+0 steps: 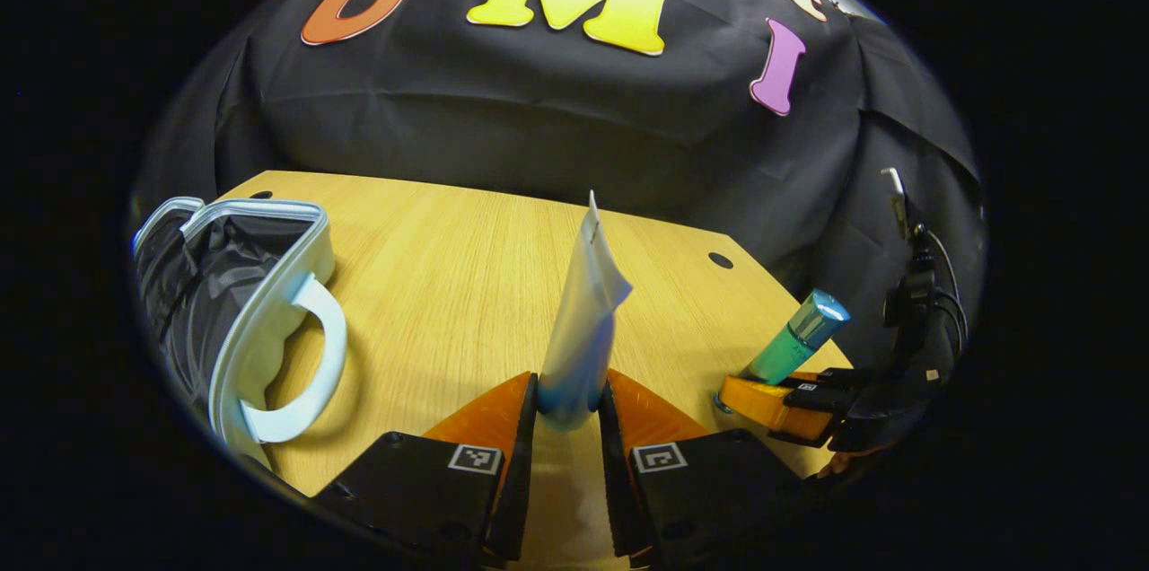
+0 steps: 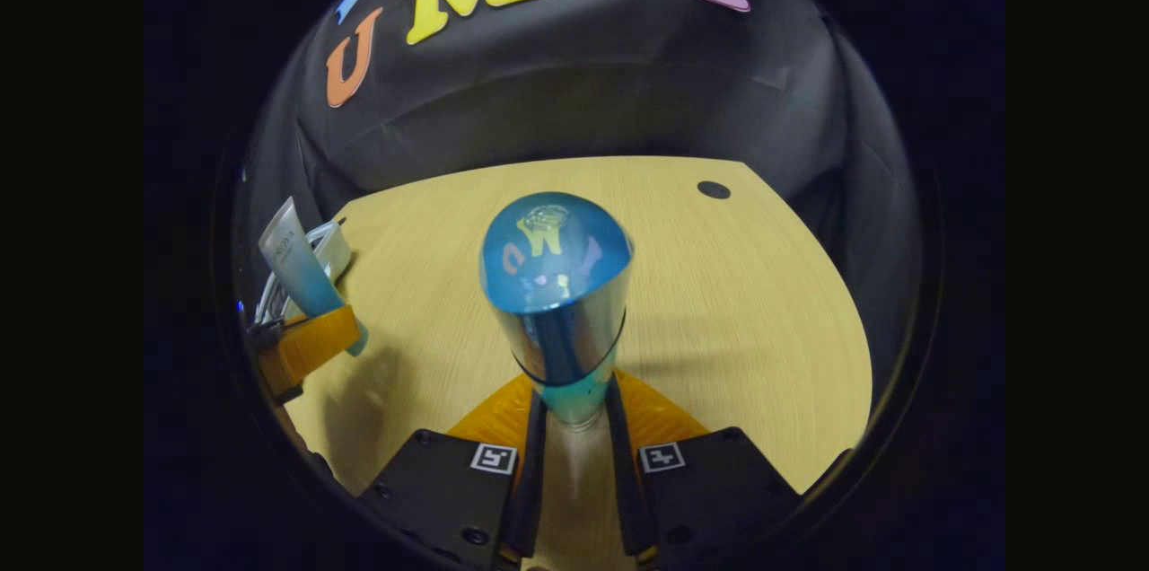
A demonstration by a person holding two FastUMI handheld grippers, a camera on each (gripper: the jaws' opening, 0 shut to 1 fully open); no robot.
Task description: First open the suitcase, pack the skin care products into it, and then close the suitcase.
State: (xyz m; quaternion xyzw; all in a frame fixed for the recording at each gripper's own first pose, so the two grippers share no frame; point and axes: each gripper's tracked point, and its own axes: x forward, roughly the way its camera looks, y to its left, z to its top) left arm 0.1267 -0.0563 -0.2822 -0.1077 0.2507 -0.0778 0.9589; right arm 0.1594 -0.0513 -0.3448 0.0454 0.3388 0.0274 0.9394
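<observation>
The left gripper (image 1: 569, 409) squeezes the bottom end of a pale tube (image 1: 583, 320), and the tube stands straight up between its two fingers with the flat crimped end on top. The right gripper (image 2: 574, 414) squeezes a teal bottle (image 2: 561, 302) low down, and the bottle points up too, with its shiny round cap on top. Both are lifted above the wooden table (image 1: 449, 284). The suitcase (image 1: 238, 311) is open and sits at the far left of the table in the left gripper view (its dark lining shows inside, and its pale handle sticks out toward the middle). So the suitcase lies off to the left of both grippers, and the left gripper is the nearer one. I think the tube goes in first, moving left. The bottle has farther to go, right across the table.
</observation>
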